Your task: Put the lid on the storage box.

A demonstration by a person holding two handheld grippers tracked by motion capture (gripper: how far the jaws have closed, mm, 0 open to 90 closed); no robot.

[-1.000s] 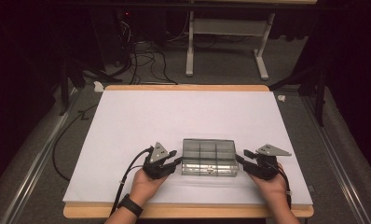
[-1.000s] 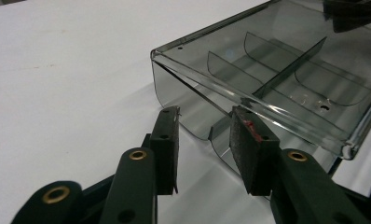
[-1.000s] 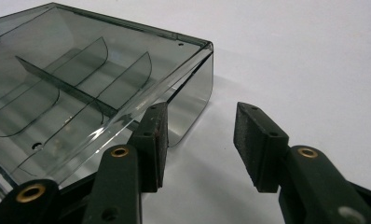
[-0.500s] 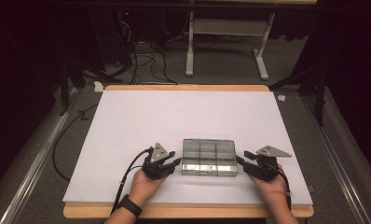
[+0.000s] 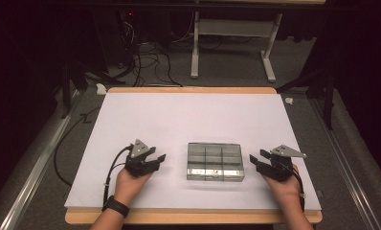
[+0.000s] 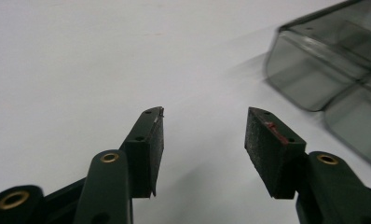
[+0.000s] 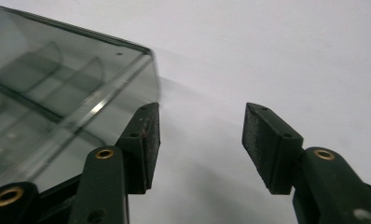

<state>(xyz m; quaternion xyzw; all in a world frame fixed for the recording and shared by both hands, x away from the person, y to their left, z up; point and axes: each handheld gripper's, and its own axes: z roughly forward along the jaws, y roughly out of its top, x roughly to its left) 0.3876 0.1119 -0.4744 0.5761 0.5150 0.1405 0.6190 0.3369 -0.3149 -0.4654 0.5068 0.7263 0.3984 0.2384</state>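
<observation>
A clear, smoky-grey plastic box (image 5: 214,161) with several inner compartments lies on the white table sheet (image 5: 193,124), near the front edge. My left gripper (image 5: 160,158) stands open a short way to the box's left, with nothing between its jaws. In the left gripper view the gripper (image 6: 202,135) is open over bare sheet, and the box (image 6: 333,79) lies off to the upper right. My right gripper (image 5: 253,160) stands open just right of the box, apart from it. In the right gripper view the gripper (image 7: 200,135) is open beside the box's corner (image 7: 67,88).
The white sheet covers a wooden tabletop (image 5: 193,218) whose edge shows at the front. Beyond the table's far edge stand a white frame's legs (image 5: 231,43) and loose cables (image 5: 145,57) on the grey floor. Metal rails (image 5: 35,167) run along both sides.
Both grippers have drawn back sideways from the box's ends, the left farther than the right. The box now lies free on the sheet between them.
</observation>
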